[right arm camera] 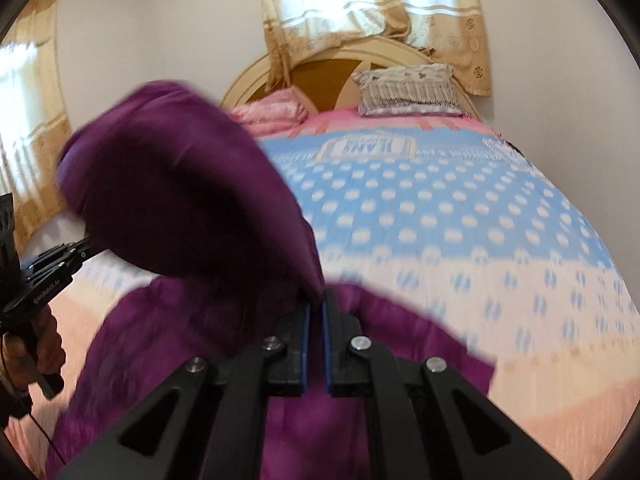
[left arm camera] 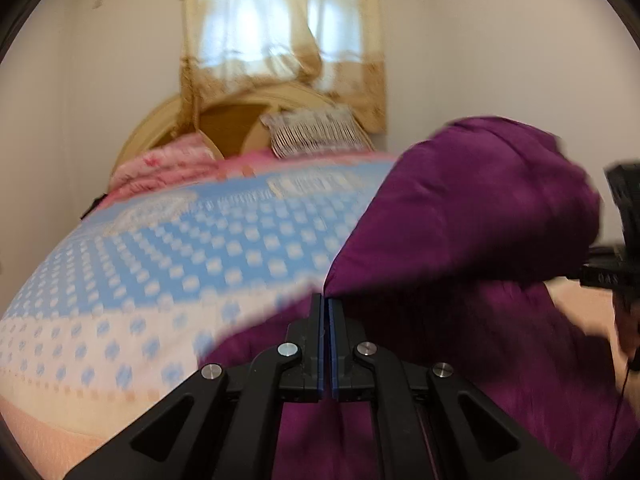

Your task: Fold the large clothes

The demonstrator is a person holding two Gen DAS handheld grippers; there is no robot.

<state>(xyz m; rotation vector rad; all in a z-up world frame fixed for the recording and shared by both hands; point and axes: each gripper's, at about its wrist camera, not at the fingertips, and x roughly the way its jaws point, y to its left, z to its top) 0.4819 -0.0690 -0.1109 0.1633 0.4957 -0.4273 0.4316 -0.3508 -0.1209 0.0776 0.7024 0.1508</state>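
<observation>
A large purple garment is held up over the bed, its upper part ballooning between the two grippers and its lower part hanging down in front. My left gripper is shut on one edge of the garment at its fingertips. My right gripper is shut on the other edge of the same garment. The right gripper also shows at the right edge of the left wrist view. The left gripper shows at the left edge of the right wrist view. The picture is blurred by motion.
The bed has a blue and white spotted cover. Pink bedding and a striped pillow lie against the curved headboard. A curtained window is behind it, with white walls on both sides.
</observation>
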